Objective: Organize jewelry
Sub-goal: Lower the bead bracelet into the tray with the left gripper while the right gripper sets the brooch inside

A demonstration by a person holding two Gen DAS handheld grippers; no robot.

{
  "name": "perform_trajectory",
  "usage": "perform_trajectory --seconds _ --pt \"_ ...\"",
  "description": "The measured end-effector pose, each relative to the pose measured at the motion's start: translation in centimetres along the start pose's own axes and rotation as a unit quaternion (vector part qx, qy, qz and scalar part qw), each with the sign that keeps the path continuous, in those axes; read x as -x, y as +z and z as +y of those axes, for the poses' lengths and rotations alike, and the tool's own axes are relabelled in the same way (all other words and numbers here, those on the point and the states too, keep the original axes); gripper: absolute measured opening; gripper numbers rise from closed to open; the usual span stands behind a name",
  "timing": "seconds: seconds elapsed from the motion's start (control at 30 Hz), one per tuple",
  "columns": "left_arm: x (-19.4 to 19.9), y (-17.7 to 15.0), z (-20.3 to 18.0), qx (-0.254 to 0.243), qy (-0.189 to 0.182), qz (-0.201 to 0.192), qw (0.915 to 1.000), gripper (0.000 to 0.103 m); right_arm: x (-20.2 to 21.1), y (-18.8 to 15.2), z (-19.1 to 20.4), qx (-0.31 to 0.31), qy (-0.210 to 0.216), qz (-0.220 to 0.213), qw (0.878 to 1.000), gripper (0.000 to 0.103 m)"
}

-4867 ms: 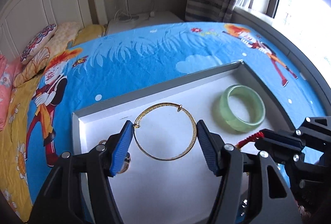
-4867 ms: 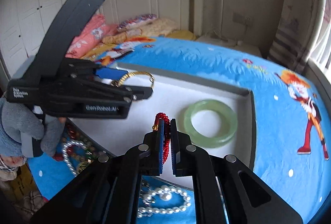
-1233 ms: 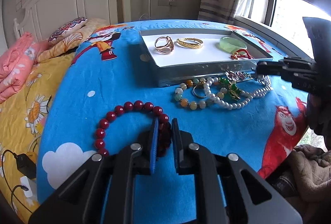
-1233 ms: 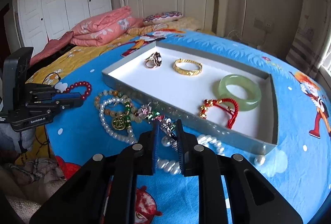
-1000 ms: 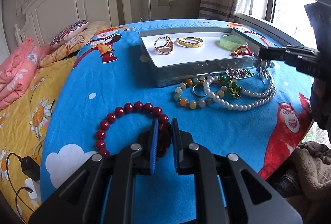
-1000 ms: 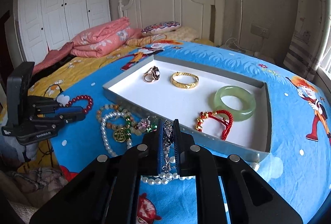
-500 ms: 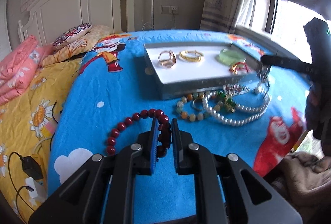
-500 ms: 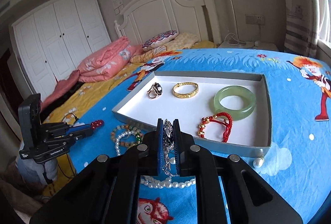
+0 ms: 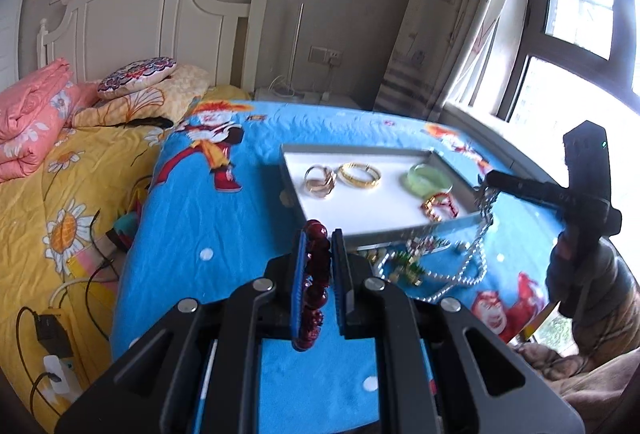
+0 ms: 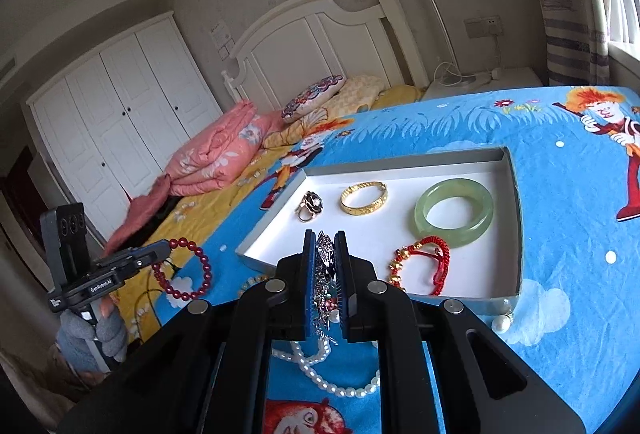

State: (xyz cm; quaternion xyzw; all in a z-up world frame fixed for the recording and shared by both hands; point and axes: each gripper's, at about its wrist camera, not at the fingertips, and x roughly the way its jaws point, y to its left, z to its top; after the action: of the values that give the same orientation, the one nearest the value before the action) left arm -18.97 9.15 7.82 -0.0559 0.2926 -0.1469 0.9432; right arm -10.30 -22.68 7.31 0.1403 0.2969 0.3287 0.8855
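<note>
Left claw (image 9: 317,266) clamped on red bead bracelet (image 9: 316,274), held up off bed (image 9: 224,234); loop hangs free so it can be carried. Right claw (image 10: 325,274) clamped on silver chain piece (image 10: 325,266), pearl necklace (image 10: 332,378) dragged below. Tray (image 10: 516,193) lies far, on blue bed cover; ring (image 10: 309,205), gold bangle (image 10: 364,197), green bangle (image 10: 454,211), red cord bracelet (image 10: 420,266) already laid apart inside. Both pieces likely meant for tray's bare white floor.

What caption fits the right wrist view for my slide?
Right gripper lifts a pearl necklace toward the tray; left gripper holds red beads.
</note>
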Motion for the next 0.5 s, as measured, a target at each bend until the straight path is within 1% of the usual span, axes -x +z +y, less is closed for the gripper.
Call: perform_trajectory --seconds 0.03,0.1,0.17,0.2,0.23,0.27,0.3,0.33,0.37,0.4,0.43,0.47,0.5 --pt "0.0 0.2 0.1 0.001 -0.003 -0.002 1.0 0.012 0.1 0.2 -0.2 -0.01 0.01 -0.002 1.0 0.012" --pt "0.0 0.8 -0.1 0.0 -0.008 -0.006 1.0 0.012 0.3 0.5 -0.9 -0.044 0.042 -0.007 0.998 0.012" --pt "0.0 1.4 -0.5 -0.008 -0.008 -0.01 0.9999 0.012 0.2 0.5 -1.9 -0.086 0.085 -0.008 0.993 0.012" --pt "0.0 1.6 -0.6 -0.01 -0.01 -0.011 0.9998 0.012 0.0 0.3 -2.7 -0.122 0.119 -0.006 0.985 0.012" --pt "0.0 1.8 -0.9 -0.011 -0.013 -0.013 0.9998 0.012 -0.3 0.2 -3.3 -0.145 0.135 0.0 0.98 0.012" --pt "-0.1 1.8 -1.0 -0.013 -0.014 -0.014 0.9997 0.012 -0.8 0.0 -3.6 -0.159 0.137 0.009 0.978 0.012" --pt "-0.2 1.8 -1.1 -0.014 -0.014 -0.013 0.9997 0.012 -1.1 -0.2 -3.4 -0.146 0.098 0.02 0.984 0.012" --pt "-0.3 1.8 -1.2 -0.015 -0.014 -0.011 0.9997 0.012 -1.3 -0.3 -2.8 -0.12 0.064 0.027 0.99 0.012" --pt "-0.4 1.7 -1.2 -0.016 -0.014 -0.009 0.9997 0.012 -1.6 -0.6 -2.6 -0.12 0.087 0.028 0.988 0.012" --pt "-0.5 1.6 -1.2 -0.015 -0.013 -0.006 0.9998 0.012 -1.9 -0.9 -2.7 -0.14 0.123 0.026 0.982 0.012" --pt "-0.6 1.4 -1.1 -0.015 -0.011 -0.004 0.9998 0.012 -2.1 -0.9 -2.6 -0.146 0.124 0.024 0.981 0.012" --pt "-0.7 1.3 -1.0 -0.014 -0.01 -0.001 0.9999 0.012 -2.3 -0.9 -1.9 -0.119 0.082 0.028 0.989 0.012" --pt "-0.7 1.2 -0.9 -0.013 -0.009 0.001 0.9999 0.012 -2.8 -0.8 -0.7 -0.067 0.036 0.032 0.997 0.012"
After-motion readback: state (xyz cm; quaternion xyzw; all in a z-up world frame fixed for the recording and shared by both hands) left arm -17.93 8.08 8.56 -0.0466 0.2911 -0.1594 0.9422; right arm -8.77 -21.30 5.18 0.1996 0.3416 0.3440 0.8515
